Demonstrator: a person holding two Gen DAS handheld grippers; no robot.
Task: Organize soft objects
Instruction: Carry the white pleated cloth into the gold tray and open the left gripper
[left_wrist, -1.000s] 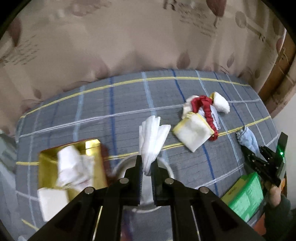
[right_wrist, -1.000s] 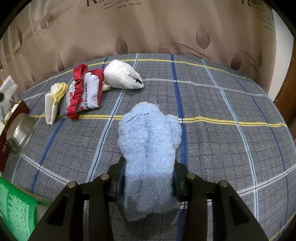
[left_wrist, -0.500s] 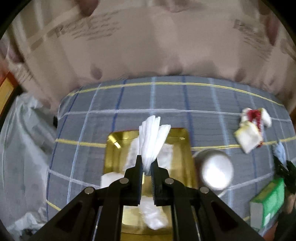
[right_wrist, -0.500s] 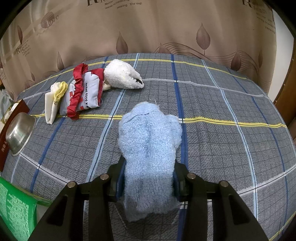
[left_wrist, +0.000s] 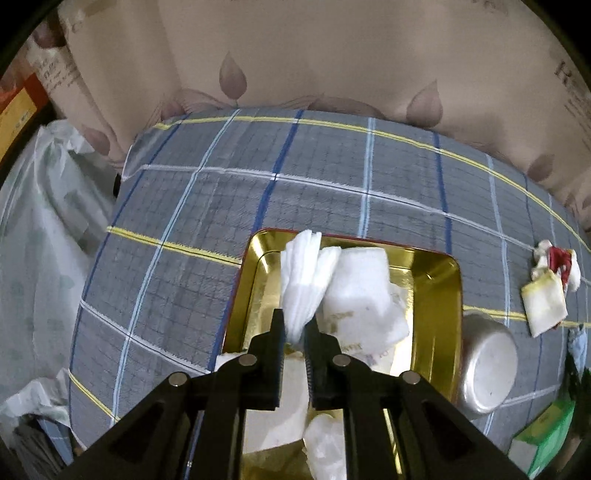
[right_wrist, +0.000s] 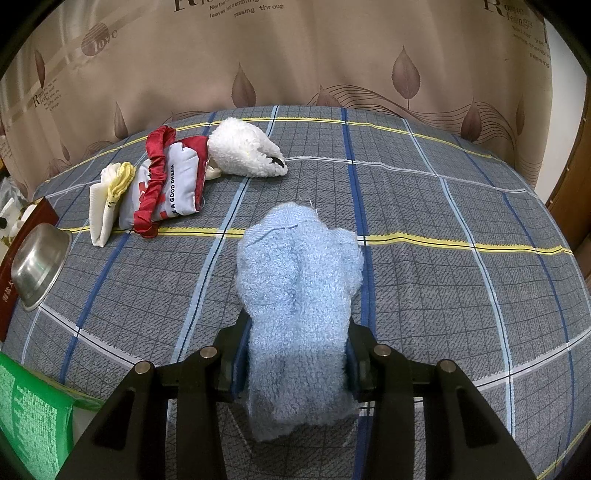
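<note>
My left gripper (left_wrist: 294, 326) is shut on a folded white cloth (left_wrist: 304, 275) and holds it over a gold tray (left_wrist: 441, 291) that has several white cloths (left_wrist: 360, 295) in it. My right gripper (right_wrist: 295, 363) is shut on a fluffy light blue towel (right_wrist: 299, 280) above the checked tablecloth. Further left in the right wrist view lie a white cloth with a yellow edge (right_wrist: 105, 206), a red and white pouch (right_wrist: 171, 184) and a fluffy white item (right_wrist: 245, 149). The same pile shows small at the right of the left wrist view (left_wrist: 550, 284).
An upturned steel bowl (left_wrist: 485, 371) sits right of the tray; it also shows in the right wrist view (right_wrist: 38, 258). A green box (right_wrist: 31, 417) lies at the near table edge. A beige curtain (right_wrist: 295, 55) hangs behind the table. Plastic bags (left_wrist: 40, 229) lie beyond the table's left edge.
My left gripper has swung left with the white cloth, from over the middle of the table to above the gold tray. My right gripper has held still with the blue towel.
</note>
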